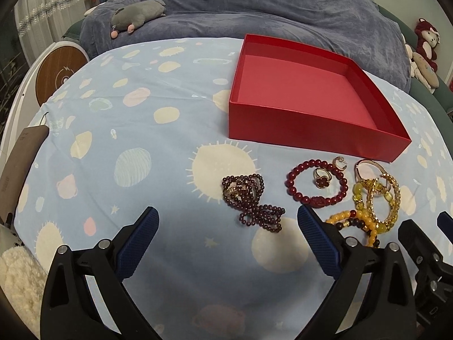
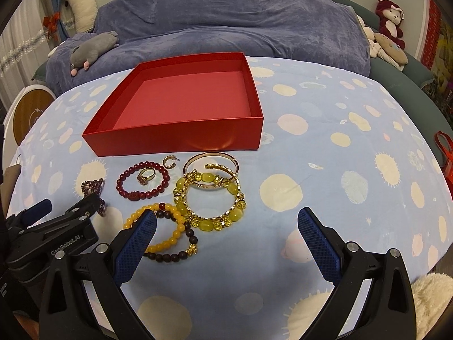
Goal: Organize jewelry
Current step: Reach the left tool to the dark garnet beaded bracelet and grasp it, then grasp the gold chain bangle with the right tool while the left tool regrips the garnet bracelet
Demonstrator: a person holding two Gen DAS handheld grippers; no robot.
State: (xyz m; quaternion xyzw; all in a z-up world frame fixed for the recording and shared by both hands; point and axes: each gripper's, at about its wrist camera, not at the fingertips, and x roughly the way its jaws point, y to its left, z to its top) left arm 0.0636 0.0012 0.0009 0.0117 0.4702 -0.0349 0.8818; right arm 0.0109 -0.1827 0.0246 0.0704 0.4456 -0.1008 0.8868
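An empty red box (image 1: pixel 311 130) (image 2: pixel 181 136) sits open on the tablecloth. In front of it lie a dark bead necklace (image 1: pixel 252 201) (image 2: pixel 92 185), a red bead bracelet (image 1: pixel 290 181) (image 2: pixel 120 184) around a flower ring (image 1: pixel 321 181) (image 2: pixel 145 176), a hoop earring (image 1: pixel 338 162) (image 2: pixel 170 162), gold bangles (image 1: pixel 368 167) (image 2: pixel 212 157), a yellow-green bracelet (image 2: pixel 209 223) and orange and dark bead bracelets (image 1: pixel 354 218) (image 2: pixel 170 243). My left gripper (image 1: pixel 226 212) (image 2: pixel 70 201) hovers open just short of the necklace. My right gripper (image 2: pixel 226 214) (image 1: pixel 426 221) is open near the orange bracelets, holding nothing.
The table wears a light blue spotted cloth (image 2: pixel 311 170). Behind it is a sofa under a blue blanket (image 2: pixel 226 22) with plush toys (image 2: pixel 93 46). A round wooden disc (image 1: pixel 59 76) stands at the left, a red bag (image 2: pixel 446 153) at the right.
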